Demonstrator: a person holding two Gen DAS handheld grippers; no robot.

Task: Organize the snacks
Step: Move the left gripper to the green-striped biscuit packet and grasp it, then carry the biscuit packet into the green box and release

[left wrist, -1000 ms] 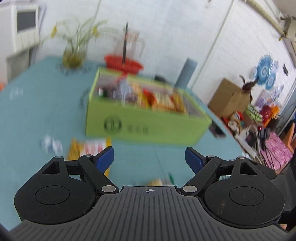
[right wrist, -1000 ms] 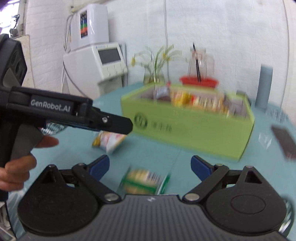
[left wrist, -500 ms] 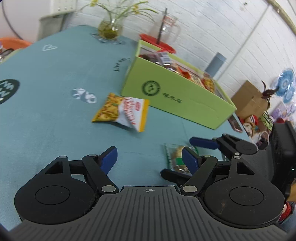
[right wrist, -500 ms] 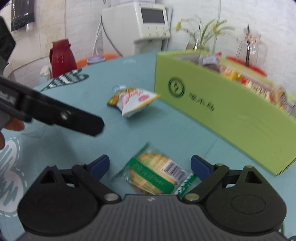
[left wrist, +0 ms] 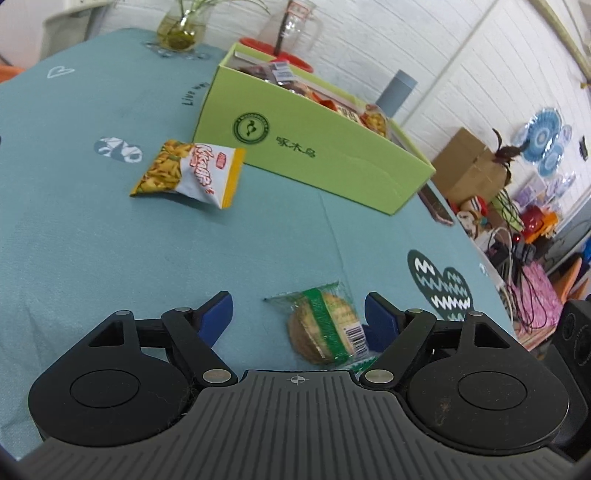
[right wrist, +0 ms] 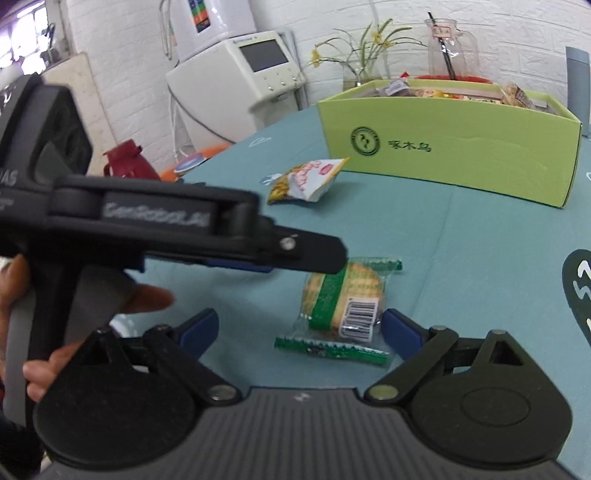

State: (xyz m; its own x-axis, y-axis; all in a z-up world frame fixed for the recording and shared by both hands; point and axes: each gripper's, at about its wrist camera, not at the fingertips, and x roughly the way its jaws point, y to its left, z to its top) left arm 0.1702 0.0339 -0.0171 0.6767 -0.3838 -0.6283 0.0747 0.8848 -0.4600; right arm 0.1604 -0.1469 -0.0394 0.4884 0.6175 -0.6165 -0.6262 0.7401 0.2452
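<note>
A round cracker in a clear green-striped packet (left wrist: 325, 325) lies on the teal tablecloth. My left gripper (left wrist: 297, 310) hangs just over it, its jaws opening; the packet sits between the fingers, close to the right pad, and nothing presses on it. My right gripper (right wrist: 301, 325) stands open around the same packet (right wrist: 343, 299) from the other side, and the packet lies near its right finger. A yellow-and-white chip bag (left wrist: 188, 170) lies farther out, in front of the open green box (left wrist: 314, 147) that holds several snacks.
A flower vase (left wrist: 177, 29), glass jug (left wrist: 291, 22) and grey cylinder (left wrist: 397, 88) stand behind the box. A phone (left wrist: 436, 206) lies at the table's right edge. A white machine (right wrist: 258, 66) and red kettle (right wrist: 123, 158) are off the table. A hand (right wrist: 22, 295) holds the left gripper.
Both grippers have come down and closer to the cracker packet. The left gripper now reaches across the right wrist view over the packet. The chip bag and the box have not moved.
</note>
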